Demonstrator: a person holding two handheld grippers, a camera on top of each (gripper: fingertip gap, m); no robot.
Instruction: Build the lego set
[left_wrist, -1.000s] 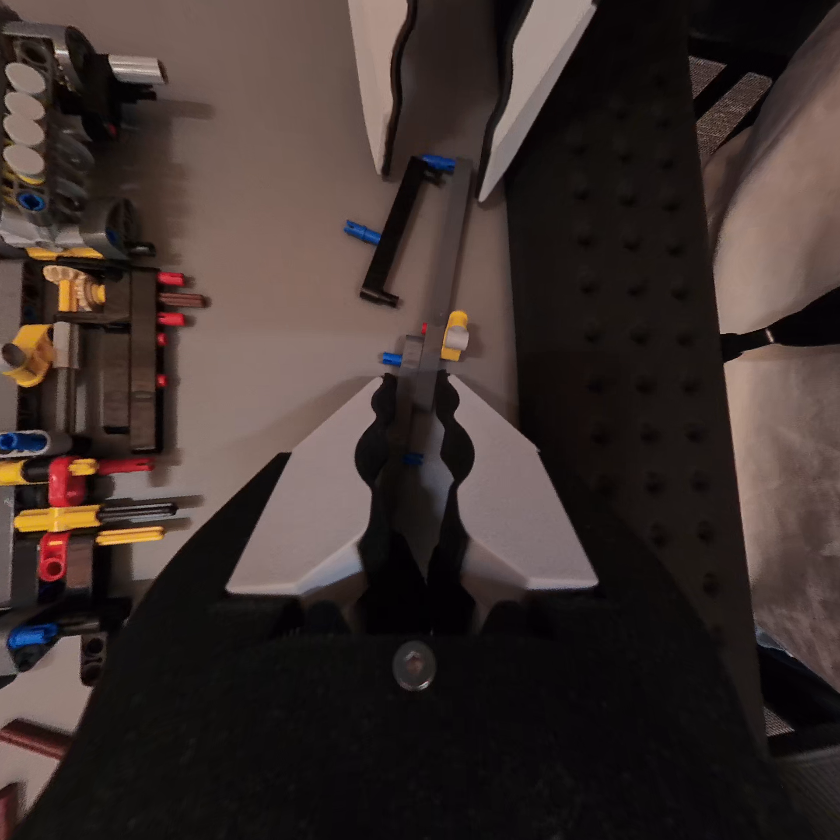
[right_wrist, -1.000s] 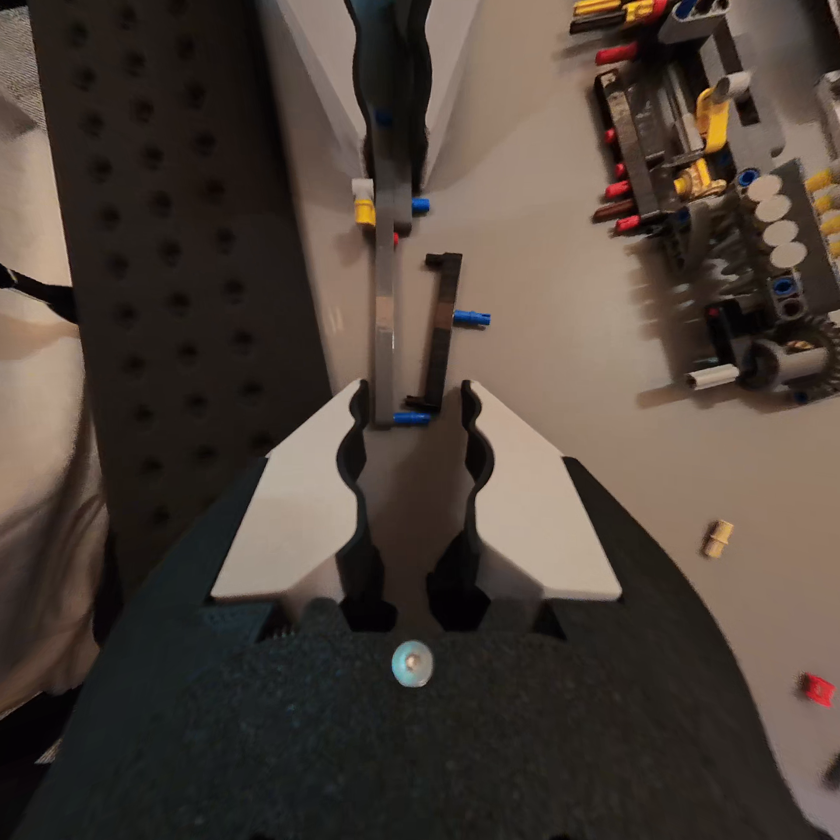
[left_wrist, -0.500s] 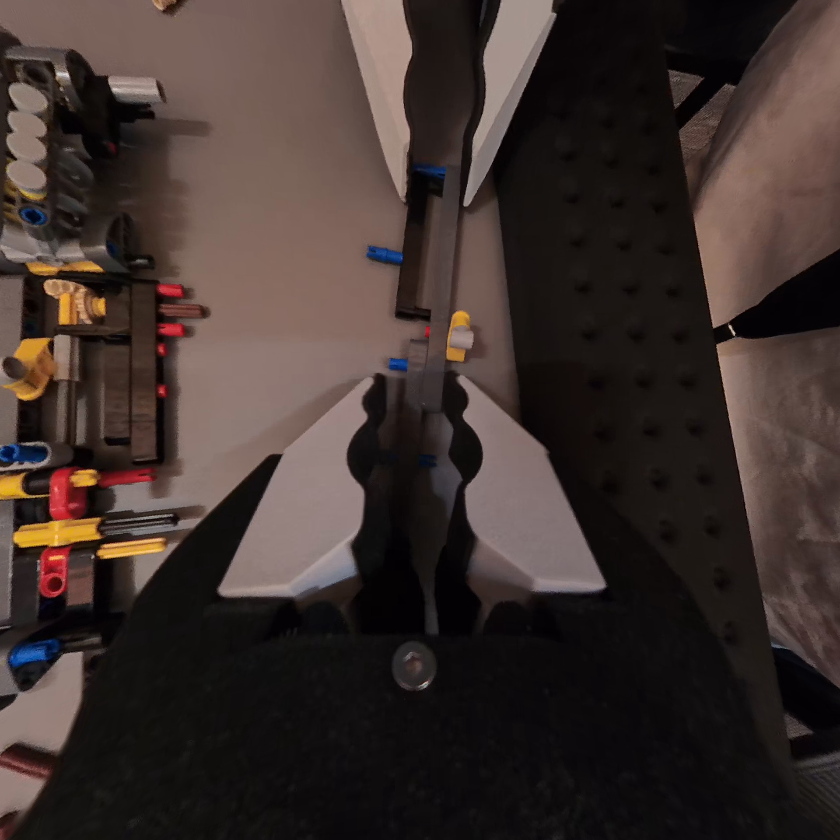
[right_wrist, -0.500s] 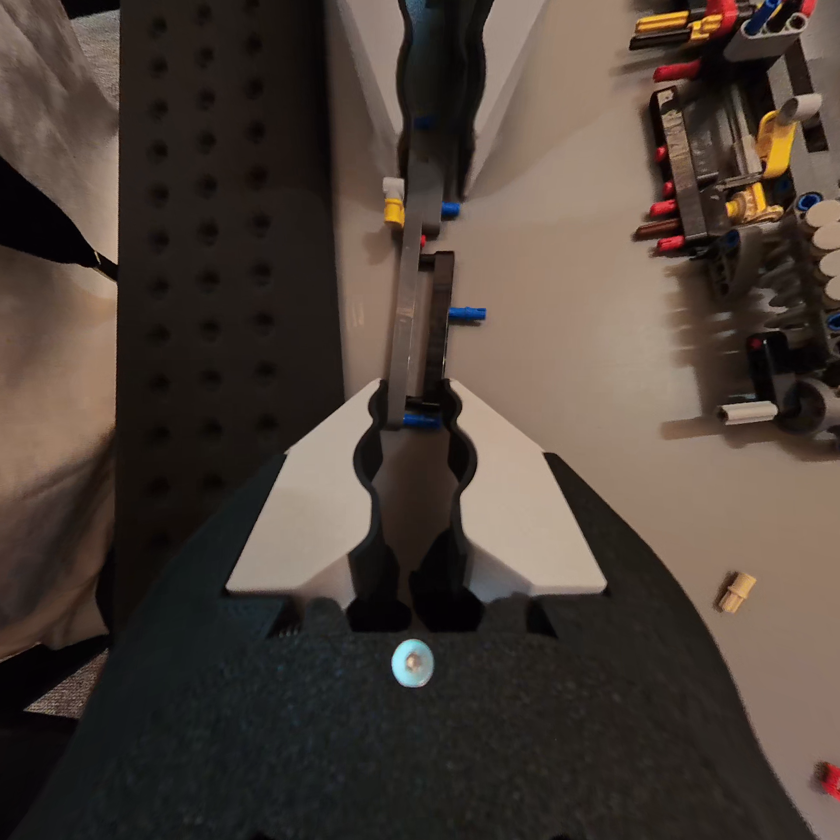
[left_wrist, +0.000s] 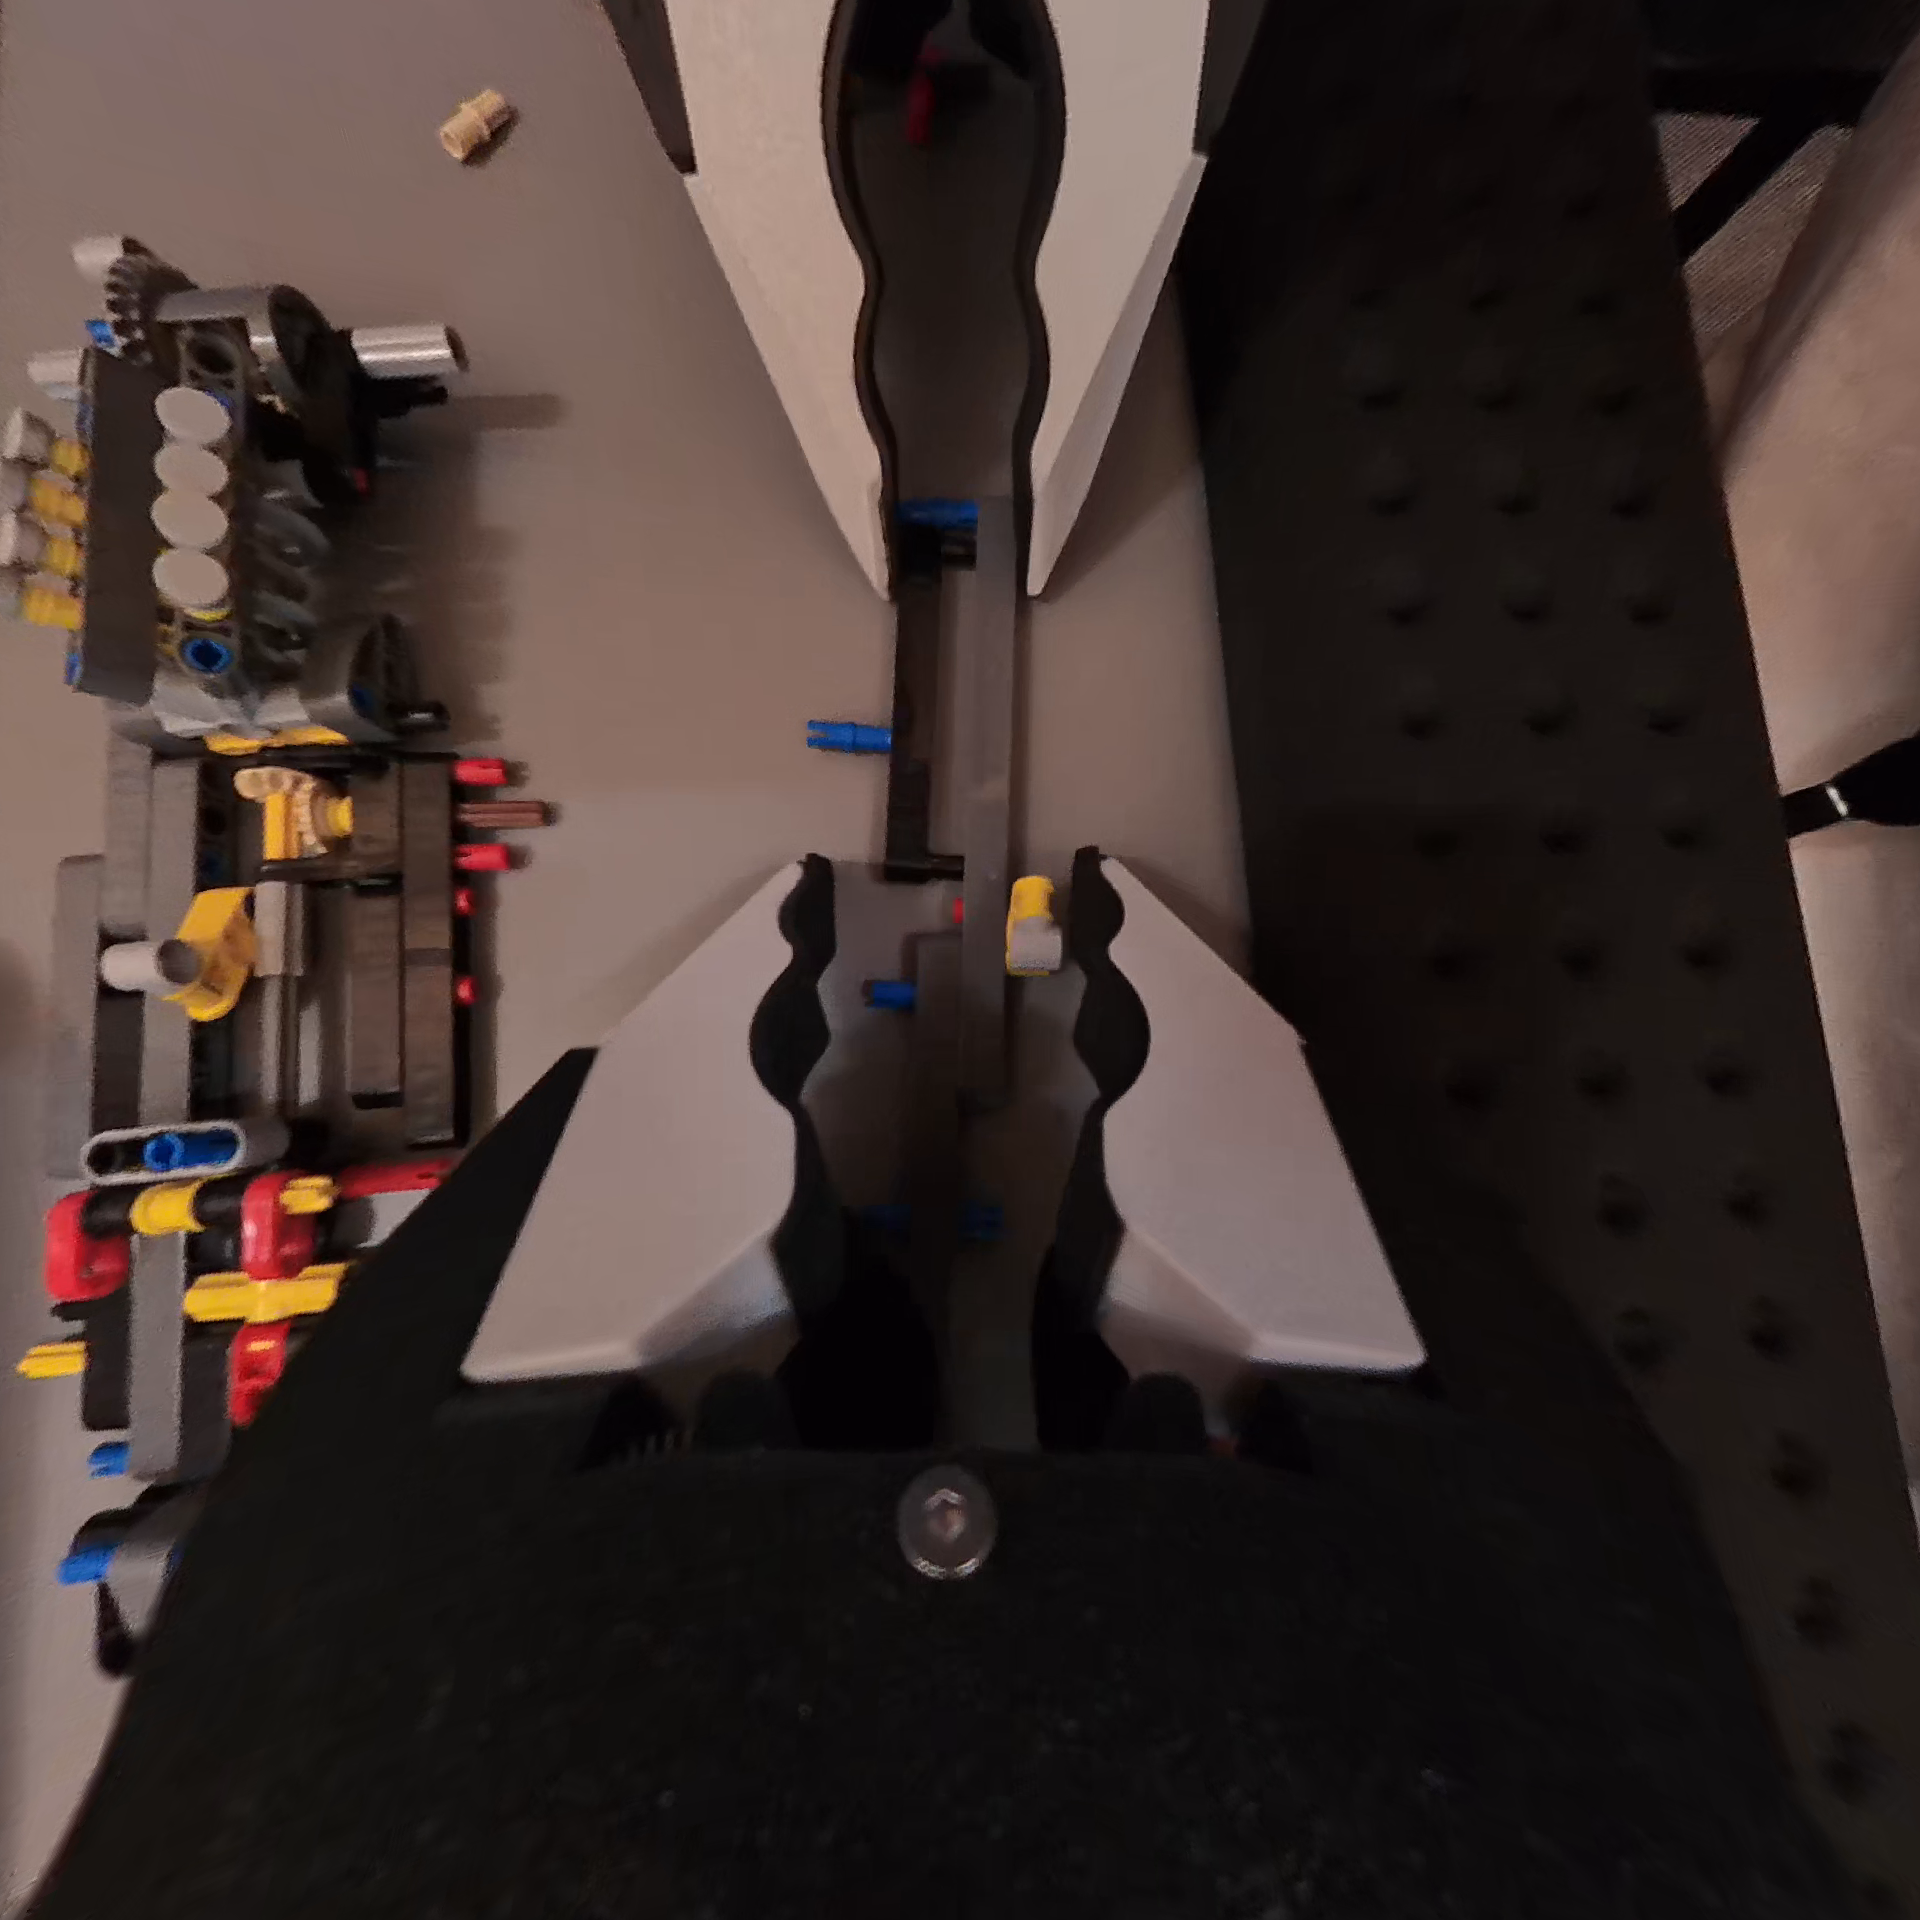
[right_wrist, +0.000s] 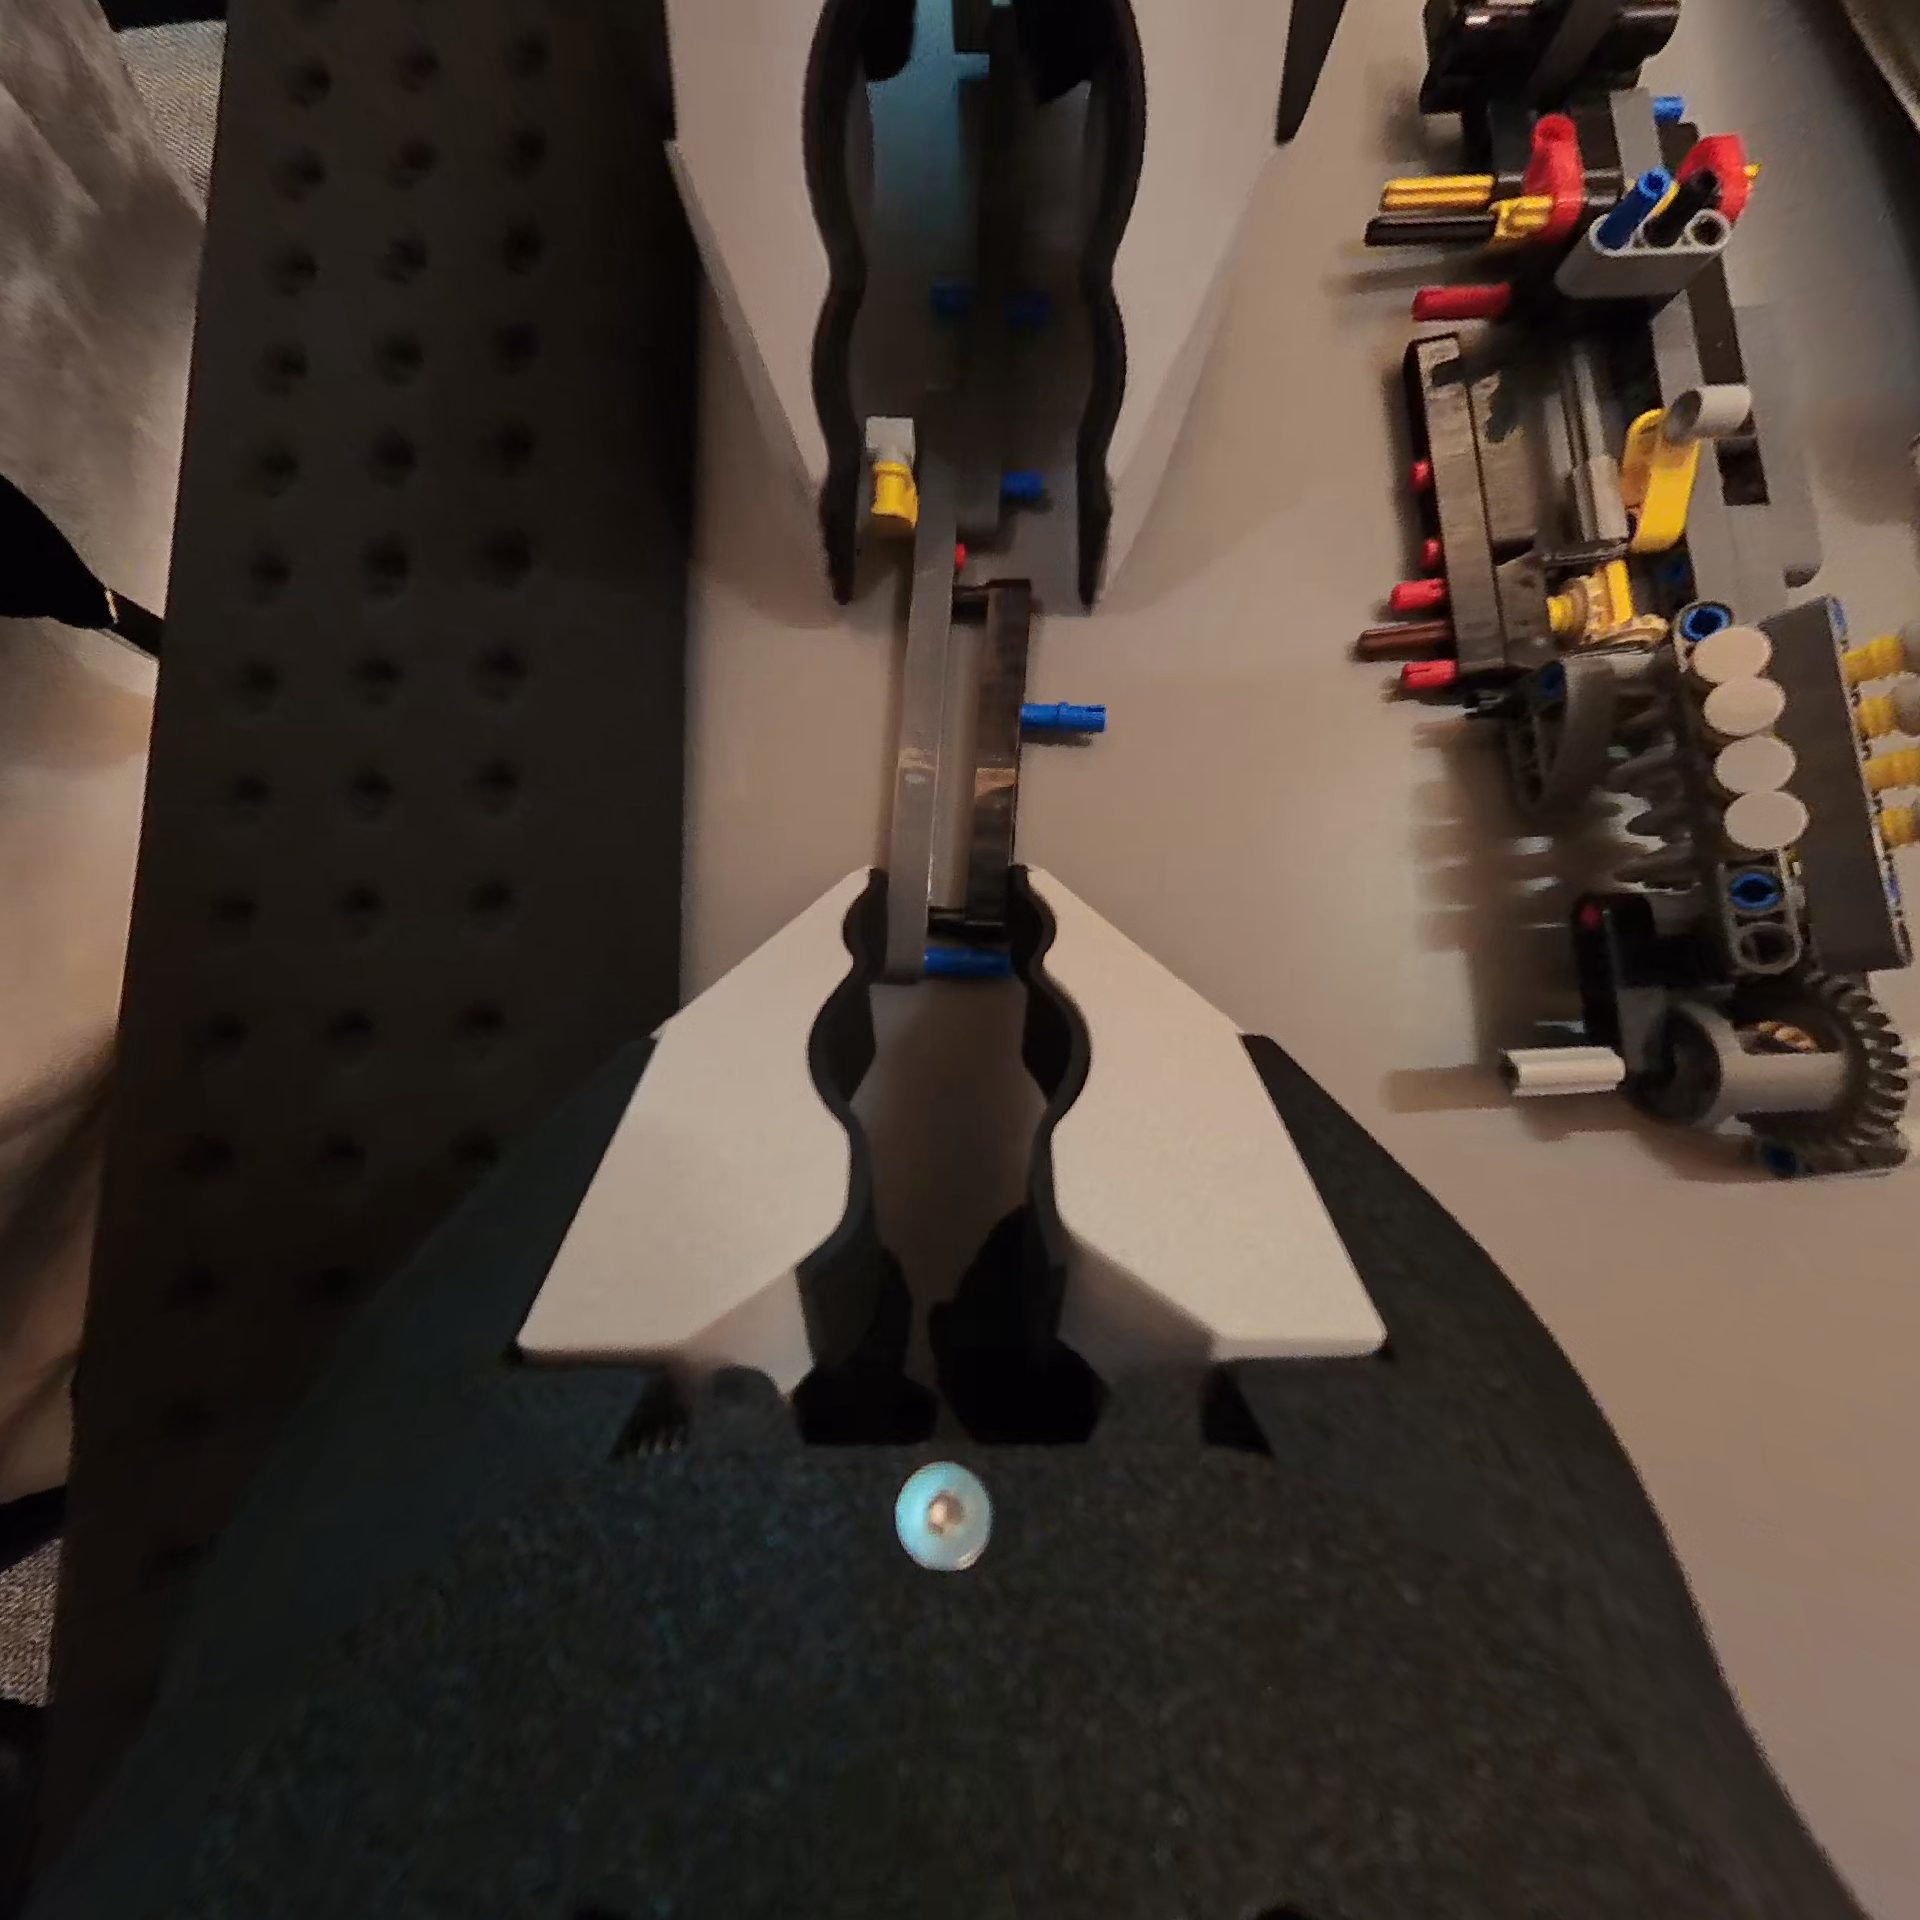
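two hand-held grippers face off along long grey lego beam (left_wrist: 985, 790), axis 12–6 o'clock: left hand-held gripper (left_wrist: 948, 862) spread wide, gripping nothing; right hand-held gripper (right_wrist: 943, 883) pinching beam plus black lego frame (right_wrist: 997, 748).

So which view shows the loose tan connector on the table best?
Only the left wrist view shows it: the tan connector lies alone on the grey table, upper left, clear of the big lego assembly. The right wrist view does not show it.
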